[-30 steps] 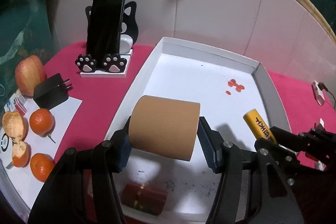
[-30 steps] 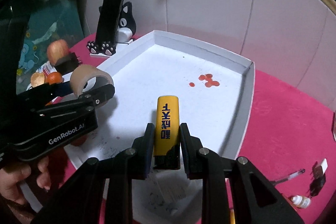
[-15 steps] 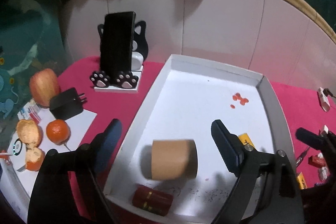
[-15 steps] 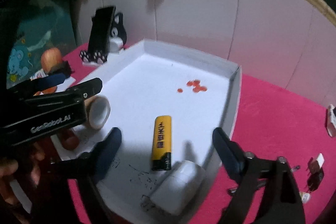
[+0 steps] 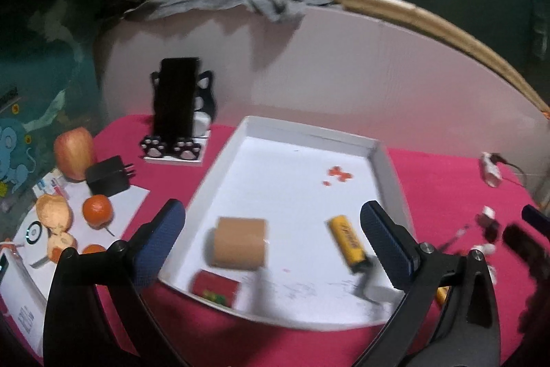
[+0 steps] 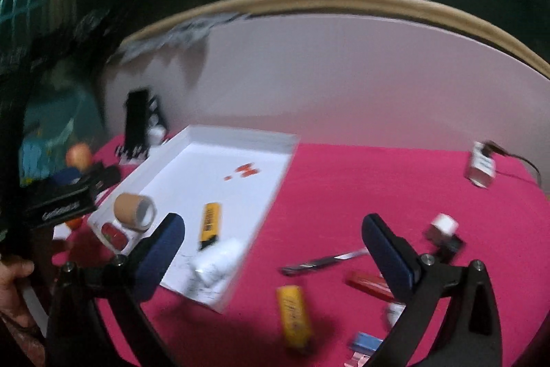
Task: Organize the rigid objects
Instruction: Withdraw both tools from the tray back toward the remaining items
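A white tray lies on the pink cloth. In it are a brown tape roll, a yellow lighter and a small red box. My left gripper is open and empty above the tray's near part. The right wrist view shows the tray at the left with the roll, the lighter, the red box and a white bottle. My right gripper is open and empty above the cloth right of the tray, over a second yellow lighter.
A phone on a cat stand, an apple, a black charger and oranges lie left of the tray. A pen, a red item, a blue item and a white adapter lie on the right.
Both grippers opened and let go of the tape roll and the yellow lighter in the tray, then drew back and up. The right gripper swung right over the cloth.
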Demonstrator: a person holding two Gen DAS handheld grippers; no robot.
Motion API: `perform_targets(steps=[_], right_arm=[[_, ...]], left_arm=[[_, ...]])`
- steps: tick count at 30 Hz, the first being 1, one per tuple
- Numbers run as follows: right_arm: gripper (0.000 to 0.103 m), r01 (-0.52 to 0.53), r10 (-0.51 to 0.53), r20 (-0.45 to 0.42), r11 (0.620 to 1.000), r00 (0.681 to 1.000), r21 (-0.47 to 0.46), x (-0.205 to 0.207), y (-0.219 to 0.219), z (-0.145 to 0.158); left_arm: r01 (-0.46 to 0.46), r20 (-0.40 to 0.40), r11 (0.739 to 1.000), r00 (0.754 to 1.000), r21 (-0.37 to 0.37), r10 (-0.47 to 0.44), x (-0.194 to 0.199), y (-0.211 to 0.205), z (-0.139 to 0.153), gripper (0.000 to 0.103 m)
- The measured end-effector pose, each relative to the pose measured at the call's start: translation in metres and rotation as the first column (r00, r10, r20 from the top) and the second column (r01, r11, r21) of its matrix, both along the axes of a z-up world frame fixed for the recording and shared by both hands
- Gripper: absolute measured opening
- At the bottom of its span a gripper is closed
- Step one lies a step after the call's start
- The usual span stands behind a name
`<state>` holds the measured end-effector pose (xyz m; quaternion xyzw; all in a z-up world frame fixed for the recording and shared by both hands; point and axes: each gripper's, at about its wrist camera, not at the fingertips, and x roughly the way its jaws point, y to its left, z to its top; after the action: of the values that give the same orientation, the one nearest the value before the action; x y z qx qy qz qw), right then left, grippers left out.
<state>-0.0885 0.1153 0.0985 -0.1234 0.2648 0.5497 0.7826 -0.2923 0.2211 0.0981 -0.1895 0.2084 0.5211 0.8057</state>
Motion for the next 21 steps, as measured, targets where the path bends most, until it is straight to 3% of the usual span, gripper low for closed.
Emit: perform_targets(steps=[6, 11, 21], right_arm=[[0.103, 0.145, -0.143, -0.069, 0.989, 0.987, 0.020, 0.055, -0.057, -0.001], [0.103, 0.235, -0.238, -0.110, 0.971, 0.965, -0.036, 0.084, -0.087, -0.023], [0.103, 0.182, -0.207, -0.124, 0.966, 0.970, -0.186, 0.092, -0.081, -0.067]], left_arm=[[0.179, 0.000, 0.984, 0.984, 0.010, -0.179, 0.031, -0.040, -0.002, 0.103], [0.343, -0.012, 0.938, 0.939, -0.037, -0.344, 0.066, -0.067, -0.016, 0.103], [0.496, -0.106, 0.850, 0.849, -0.177, -0.517, 0.124, -0.113, -0.054, 0.103]])
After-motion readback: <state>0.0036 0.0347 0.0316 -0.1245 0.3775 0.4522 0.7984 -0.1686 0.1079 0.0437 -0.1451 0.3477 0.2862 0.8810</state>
